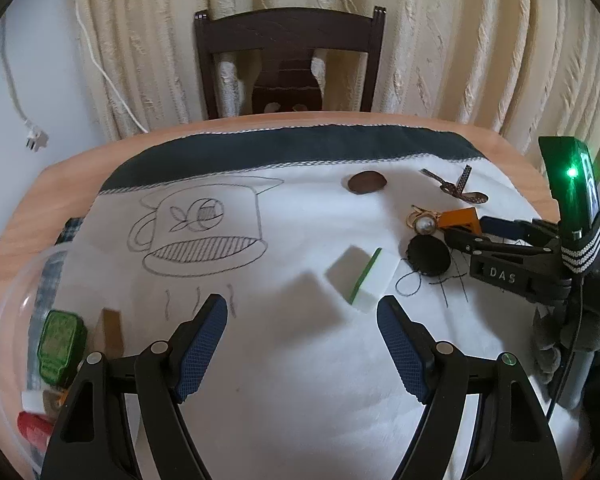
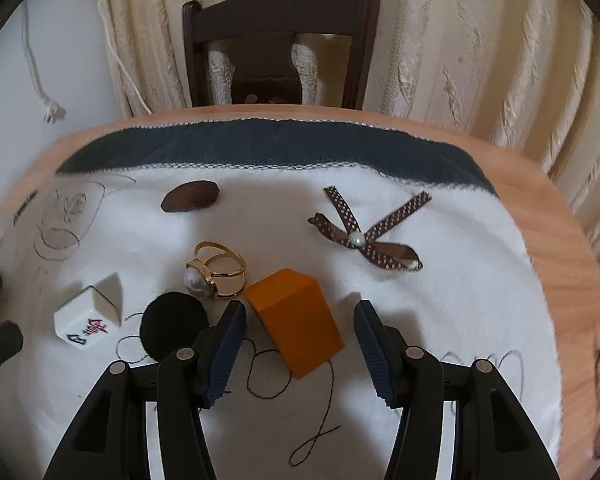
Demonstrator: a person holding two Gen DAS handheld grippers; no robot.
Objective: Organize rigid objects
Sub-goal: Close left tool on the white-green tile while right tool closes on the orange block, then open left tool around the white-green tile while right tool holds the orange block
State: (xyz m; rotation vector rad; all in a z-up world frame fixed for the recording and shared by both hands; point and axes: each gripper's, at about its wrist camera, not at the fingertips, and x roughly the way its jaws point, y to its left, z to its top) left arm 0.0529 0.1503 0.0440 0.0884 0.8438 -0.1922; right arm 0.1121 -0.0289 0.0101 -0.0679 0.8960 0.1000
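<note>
White cloth [image 2: 440, 320]: one orange block [image 2: 296, 316], one ring [image 2: 220, 272], one mahjong tile [image 2: 88, 318].

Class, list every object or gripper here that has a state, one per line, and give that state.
Left gripper: open, empty.
Right gripper: open, around the orange block, not shut on it.
Mahjong tile: tilted, printed face showing.
Ring: lying on its side beside the block.
Ribbon bow: tied, flat on the cloth.
Thread: loose, looped.
Clear bowl: holds several small items.

Orange block [image 2: 296, 320], pearl ring [image 2: 218, 276], mahjong tile [image 2: 88, 316], brown stone [image 2: 191, 196] lie apart on white cloth [image 2: 440, 320]
</note>
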